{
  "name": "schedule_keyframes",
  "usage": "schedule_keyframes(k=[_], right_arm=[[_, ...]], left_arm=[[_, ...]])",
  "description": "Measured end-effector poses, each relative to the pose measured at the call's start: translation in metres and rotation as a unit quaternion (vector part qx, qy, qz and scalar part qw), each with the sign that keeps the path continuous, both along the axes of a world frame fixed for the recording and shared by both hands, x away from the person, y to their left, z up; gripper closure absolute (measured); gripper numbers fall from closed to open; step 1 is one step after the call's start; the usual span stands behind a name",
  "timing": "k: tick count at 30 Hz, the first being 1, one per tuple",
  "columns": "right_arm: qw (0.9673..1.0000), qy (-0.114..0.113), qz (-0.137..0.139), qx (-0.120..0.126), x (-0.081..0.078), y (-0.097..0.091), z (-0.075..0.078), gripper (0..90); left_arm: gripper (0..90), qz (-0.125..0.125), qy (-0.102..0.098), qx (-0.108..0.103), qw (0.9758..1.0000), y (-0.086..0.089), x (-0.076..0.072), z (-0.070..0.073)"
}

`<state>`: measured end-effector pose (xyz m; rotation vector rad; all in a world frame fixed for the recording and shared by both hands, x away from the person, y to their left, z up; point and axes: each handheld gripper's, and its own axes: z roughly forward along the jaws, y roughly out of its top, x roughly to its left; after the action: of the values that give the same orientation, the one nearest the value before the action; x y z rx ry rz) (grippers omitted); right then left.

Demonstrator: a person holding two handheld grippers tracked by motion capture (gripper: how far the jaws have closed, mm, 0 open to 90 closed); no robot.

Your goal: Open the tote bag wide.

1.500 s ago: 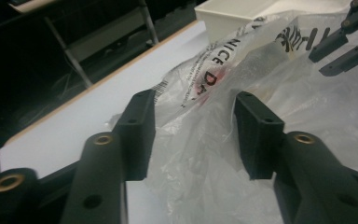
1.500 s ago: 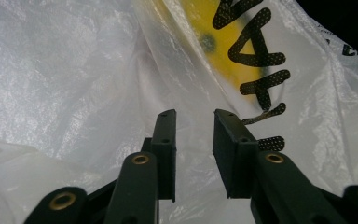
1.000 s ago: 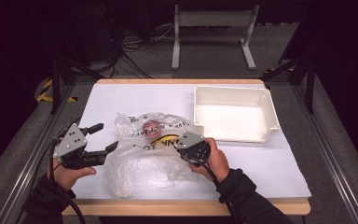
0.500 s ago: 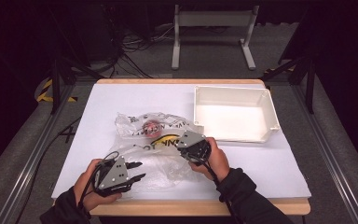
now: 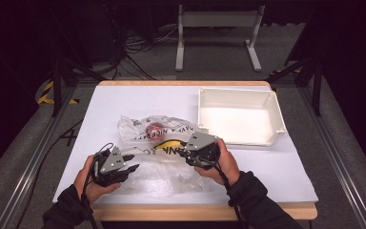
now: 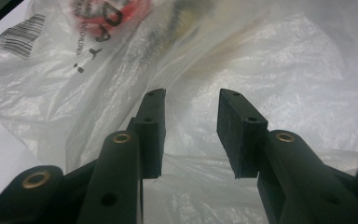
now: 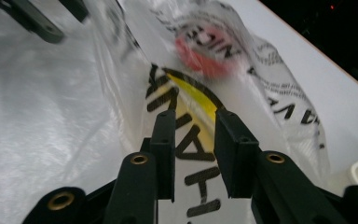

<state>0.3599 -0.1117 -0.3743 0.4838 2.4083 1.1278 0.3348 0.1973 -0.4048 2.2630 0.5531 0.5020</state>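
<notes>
A clear plastic bag [image 5: 159, 150] lies crumpled near the middle of the white desk [image 5: 276, 167], its long axis running from the near edge up toward the far left, with a red item [image 5: 153, 129] and a yellow one [image 5: 170, 143] showing through the film at its far end. A white tray [image 5: 240, 116] sits by the far right corner, just beside the bag's right side.

The left gripper [image 5: 129, 162] is at the bag's near-left edge, jaws pointing right into the loose film; the right gripper [image 5: 185, 149] is on the bag's right side, jaws pointing left across the printed panel. The two face each other across the bag, and the right one stands nearer the contents — the left is over empty film.

In the left gripper view the left gripper [image 6: 191, 116] has a clear gap between its pads, film lying beyond and under them but not pinched; the jaws closed partway within the last second and have since held. The red item [image 6: 114, 11] sits far off at the top there. In the right gripper view the right gripper [image 7: 194, 135] — its jaws just opened a little — is slightly parted over the black lettering, and I cannot tell whether film is caught between them. That view also shows the yellow item [image 7: 193, 95] right ahead of the tips, the red item [image 7: 203, 51] beyond.
</notes>
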Motion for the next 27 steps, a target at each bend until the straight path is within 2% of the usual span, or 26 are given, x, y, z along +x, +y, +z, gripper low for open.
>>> schedule_keyframes(k=[3,5,8,10,13,15,16,18,19,21,24,27], right_arm=[[0.9994,0.004,0.036,0.003,-0.009,0.005,0.005,77.7],[0.9976,0.015,0.066,-0.013,-0.015,0.013,0.002,79.8],[0.9936,0.034,0.095,-0.053,-0.017,0.026,-0.011,79.0],[0.9905,0.043,0.096,-0.088,-0.015,0.032,-0.023,75.2],[0.9885,0.059,0.075,-0.118,-0.006,0.035,-0.037,68.9],[0.9889,0.054,0.047,-0.131,-0.001,0.035,-0.043,64.1],[0.9880,0.053,0.049,-0.136,0.001,0.034,-0.043,62.8],[0.9888,0.048,0.035,-0.137,0.004,0.033,-0.043,57.1],[0.9878,0.038,0.030,-0.148,0.005,0.032,-0.043,56.4],[0.9885,0.026,0.016,-0.148,0.006,0.032,-0.042,54.1],[0.9878,-0.003,-0.011,-0.156,0.008,0.029,-0.039,54.6],[0.9896,-0.010,-0.022,-0.142,0.010,0.025,-0.036,61.9]], left_arm=[[62.2,0.013,-0.002,-0.001,0.9999,0.001,0.003,0.000],[61.9,0.015,0.003,-0.011,0.9998,0.003,0.006,-0.001],[58.9,0.026,0.006,-0.018,0.9995,0.006,0.009,-0.001],[58.4,0.032,0.003,-0.020,0.9993,0.008,0.010,0.001],[57.4,0.038,-0.001,-0.021,0.9991,0.010,0.010,0.002],[56.9,0.043,-0.007,-0.015,0.9989,0.011,0.011,0.003],[56.8,0.044,-0.008,-0.014,0.9989,0.011,0.012,0.003],[56.2,0.046,-0.009,-0.012,0.9988,0.011,0.013,0.002],[56.2,0.050,-0.010,-0.010,0.9986,0.011,0.014,0.002],[55.0,0.057,-0.014,-0.009,0.9982,0.011,0.015,0.002],[53.6,0.063,-0.023,-0.005,0.9977,0.012,0.016,0.003],[53.9,0.066,-0.031,0.002,0.9973,0.011,0.016,0.004]])
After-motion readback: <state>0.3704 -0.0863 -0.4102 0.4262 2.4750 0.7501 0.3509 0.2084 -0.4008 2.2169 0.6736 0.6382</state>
